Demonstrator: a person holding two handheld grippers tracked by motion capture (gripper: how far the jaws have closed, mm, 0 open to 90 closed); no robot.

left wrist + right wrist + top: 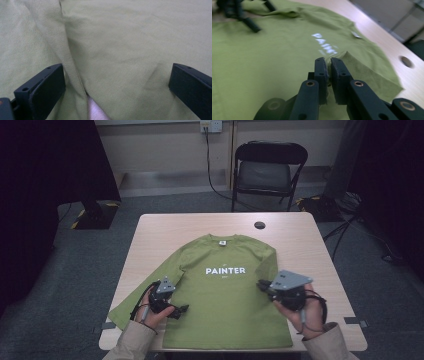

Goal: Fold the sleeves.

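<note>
A pale wooden surface (pixel 160 227) stands on grey carpet, a black folding chair (pixel 269 167) at 12 o'clock. Bare wood rims the green PAINTER T-shirt (pixel 225 295) lying flat at centre. The left gripper (pixel 167 302), at 8 o'clock, has its jaws spread wide over the cloth. The right gripper (pixel 262 285), at 4 o'clock, clenches the shirt's folded-in sleeve (pixel 362 67).

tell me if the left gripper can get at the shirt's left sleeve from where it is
Probably yes. The left gripper sits with its jaws open on the green shirt, right by the seam where the left sleeve lies flat on the table. Nothing stands between them.
</note>
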